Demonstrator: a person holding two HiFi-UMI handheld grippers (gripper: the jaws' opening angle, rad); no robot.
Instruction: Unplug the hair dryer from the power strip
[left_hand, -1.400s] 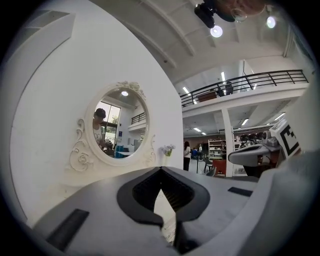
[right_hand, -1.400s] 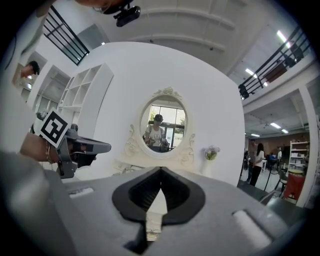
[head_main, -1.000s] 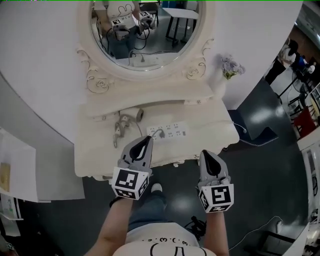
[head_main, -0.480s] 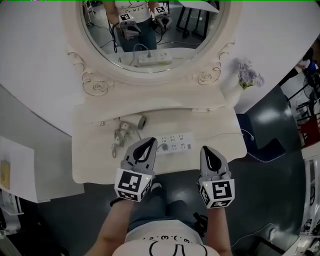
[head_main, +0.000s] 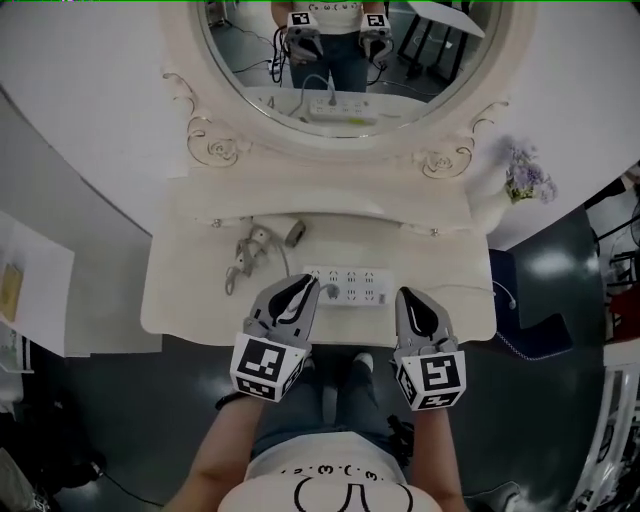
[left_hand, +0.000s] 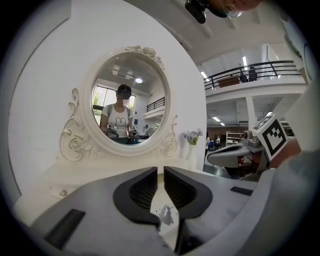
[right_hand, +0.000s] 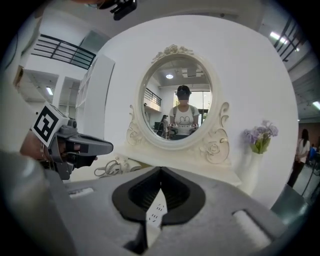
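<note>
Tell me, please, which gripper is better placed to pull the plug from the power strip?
Left. In the head view the left gripper sits beside the plug at the left end of the power strip, and its own view shows the plug just ahead. The right gripper is at the strip's other end.

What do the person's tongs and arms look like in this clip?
Both the left tongs and right tongs are grey, tapering shells with black ribbed pads inside the jaws. Each carries a white cube printed with black square markers at its rear. The forearms are bare; the person wears a white T-shirt with a black line drawing.
</note>
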